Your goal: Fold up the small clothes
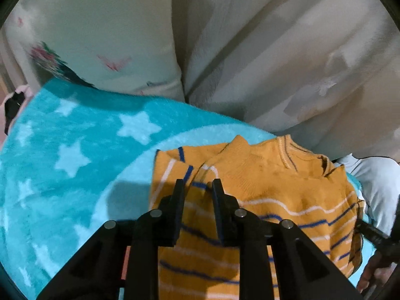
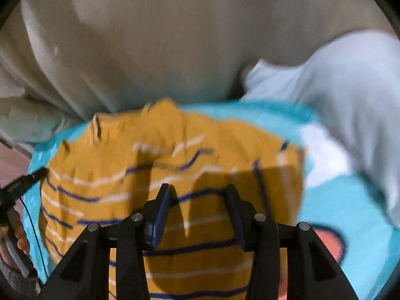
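sweater (image 1: 262,200), mustard w/ blue+white stripes, lay partly folded on teal star blanket (image 1: 75,150), right under both sets of jaws. left gripper (image 1: 197,187) jaws narrowly parted, empty. right gripper (image 2: 200,195) jaws wide, empty, above stripes.

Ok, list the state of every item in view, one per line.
Left gripper: open, over the sweater, holding nothing.
Right gripper: open, above the sweater, holding nothing.
Striped sweater: lying on the blanket, sleeve folded in.
Star blanket: spread flat.
Pale cloth: crumpled, unfolded.
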